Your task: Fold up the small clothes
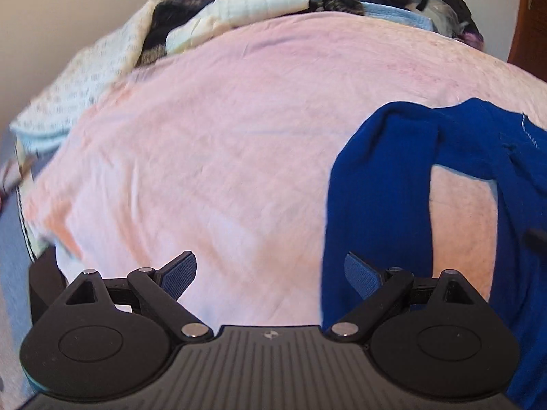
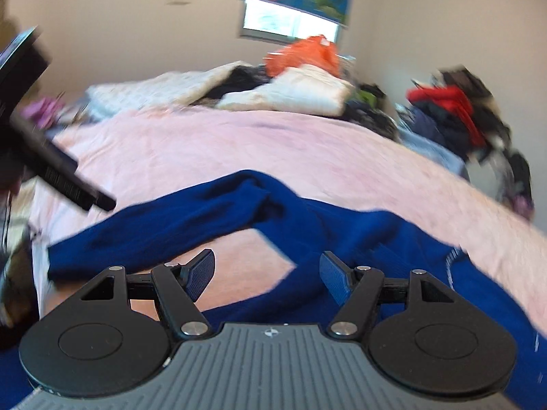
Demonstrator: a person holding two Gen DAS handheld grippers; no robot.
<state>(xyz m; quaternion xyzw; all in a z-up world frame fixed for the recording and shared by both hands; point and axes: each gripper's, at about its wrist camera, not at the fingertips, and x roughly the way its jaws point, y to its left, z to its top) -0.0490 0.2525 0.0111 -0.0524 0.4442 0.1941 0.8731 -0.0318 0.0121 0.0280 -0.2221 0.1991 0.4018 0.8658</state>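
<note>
Blue garment (image 2: pixel 307 225) lies spread on the pink bed (image 1: pixel 222 136), sleeves bent across it. The right tool (image 2: pixel 266 278) hovers right over it, jaws spread, nothing between the pads, blue cloth just beneath and beyond the tips. The left tool (image 1: pixel 270 276) is spread wide too, empty, over bare pink cover, with the garment just off to its right side. A clothes heap (image 1: pixel 259 0) sits well apart at the far edge.
</note>
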